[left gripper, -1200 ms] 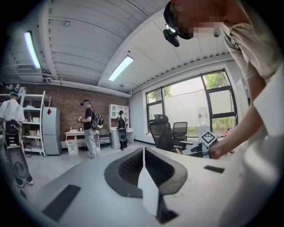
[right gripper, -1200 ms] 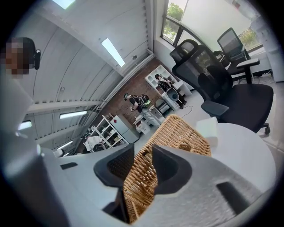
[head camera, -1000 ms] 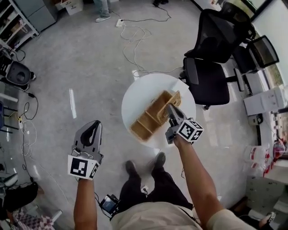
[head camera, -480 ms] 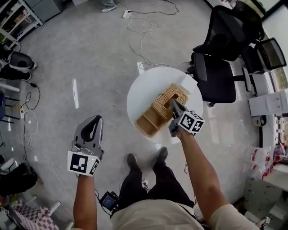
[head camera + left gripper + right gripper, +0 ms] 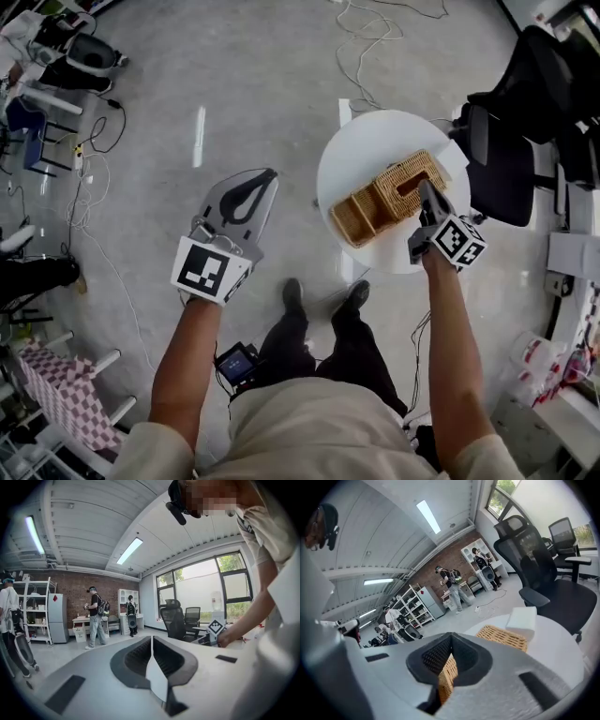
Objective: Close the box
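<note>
Box (image 5: 375, 202) partly hidden behind closed right hand-held gripper (image 5: 424, 187).

The box (image 5: 389, 199) is tan woven wicker; the counter (image 5: 370, 141) is plain white. The left tongs (image 5: 265, 175) and right tongs (image 5: 425, 187) are grey with black pads and black-and-white square markers. The floor (image 5: 234, 75) is pale grey.

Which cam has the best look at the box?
Head view: nearly the whole box shows from above on the round table. Right gripper view catches only part of it, past the fingers. Left gripper view doesn't show it at all.
</note>
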`<state>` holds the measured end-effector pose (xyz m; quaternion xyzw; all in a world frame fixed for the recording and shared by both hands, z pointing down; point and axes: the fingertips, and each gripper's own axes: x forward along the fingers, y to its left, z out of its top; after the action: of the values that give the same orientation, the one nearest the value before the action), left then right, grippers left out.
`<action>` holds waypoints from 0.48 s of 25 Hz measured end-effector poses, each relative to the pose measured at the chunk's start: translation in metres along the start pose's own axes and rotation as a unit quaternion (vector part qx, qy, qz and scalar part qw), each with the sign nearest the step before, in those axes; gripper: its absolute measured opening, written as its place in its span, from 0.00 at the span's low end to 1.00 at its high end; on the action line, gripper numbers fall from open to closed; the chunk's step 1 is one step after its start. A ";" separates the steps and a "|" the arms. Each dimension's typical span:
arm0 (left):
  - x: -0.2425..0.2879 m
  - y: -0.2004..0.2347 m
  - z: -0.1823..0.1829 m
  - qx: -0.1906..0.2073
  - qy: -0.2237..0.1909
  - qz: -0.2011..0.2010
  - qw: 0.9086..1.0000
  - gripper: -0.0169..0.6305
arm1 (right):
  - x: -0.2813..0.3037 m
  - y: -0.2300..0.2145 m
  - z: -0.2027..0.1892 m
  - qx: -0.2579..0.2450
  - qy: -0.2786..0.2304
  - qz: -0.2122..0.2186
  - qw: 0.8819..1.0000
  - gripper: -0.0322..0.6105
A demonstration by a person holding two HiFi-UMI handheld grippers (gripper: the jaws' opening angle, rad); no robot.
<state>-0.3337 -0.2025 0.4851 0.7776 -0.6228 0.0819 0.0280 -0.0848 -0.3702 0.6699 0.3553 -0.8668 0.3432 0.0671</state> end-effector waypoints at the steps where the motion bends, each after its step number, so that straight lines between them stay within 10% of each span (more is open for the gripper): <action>1: -0.003 0.001 0.005 0.003 -0.003 -0.001 1.000 0.05 | -0.005 0.010 0.009 -0.011 -0.006 0.004 1.000 0.03; 12: -0.052 -0.001 0.087 0.031 -0.035 -0.004 0.999 0.05 | -0.098 0.140 0.136 -0.174 -0.079 0.048 0.980 0.03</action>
<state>-0.3359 -0.1651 0.3915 0.7828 -0.6177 0.0737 -0.0175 -0.0881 -0.3299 0.4550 0.3219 -0.9321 0.1606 0.0431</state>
